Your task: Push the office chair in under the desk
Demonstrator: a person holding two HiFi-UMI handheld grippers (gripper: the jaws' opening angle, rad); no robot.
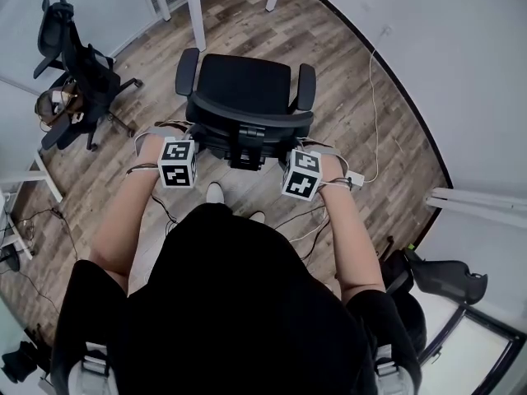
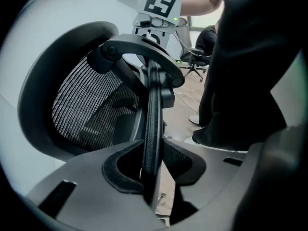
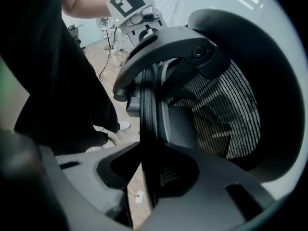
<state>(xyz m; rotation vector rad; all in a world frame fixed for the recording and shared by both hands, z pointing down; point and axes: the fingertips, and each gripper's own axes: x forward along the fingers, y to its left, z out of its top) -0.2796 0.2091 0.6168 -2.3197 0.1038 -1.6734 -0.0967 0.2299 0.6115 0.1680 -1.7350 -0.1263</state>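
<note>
The black office chair (image 1: 247, 81) stands on the wood floor just in front of me, its seat facing a white desk (image 1: 196, 6) at the top of the head view. Its mesh backrest (image 1: 247, 123) is nearest me. My left gripper (image 1: 191, 138) grips the backrest's left part and my right gripper (image 1: 303, 142) its right part. In the left gripper view the backrest rim (image 2: 152, 109) runs upright between the jaws of the left gripper (image 2: 153, 162), pads closed on it. In the right gripper view the rim (image 3: 147, 114) likewise sits clamped in the right gripper (image 3: 148, 162).
A second black office chair (image 1: 78, 72) stands at the left beside another white desk's edge (image 1: 41, 175). A white cable (image 1: 370, 97) trails along the curved wall at the right. More cables (image 1: 37, 220) lie at the left. My shoes (image 1: 216, 192) stand behind the chair.
</note>
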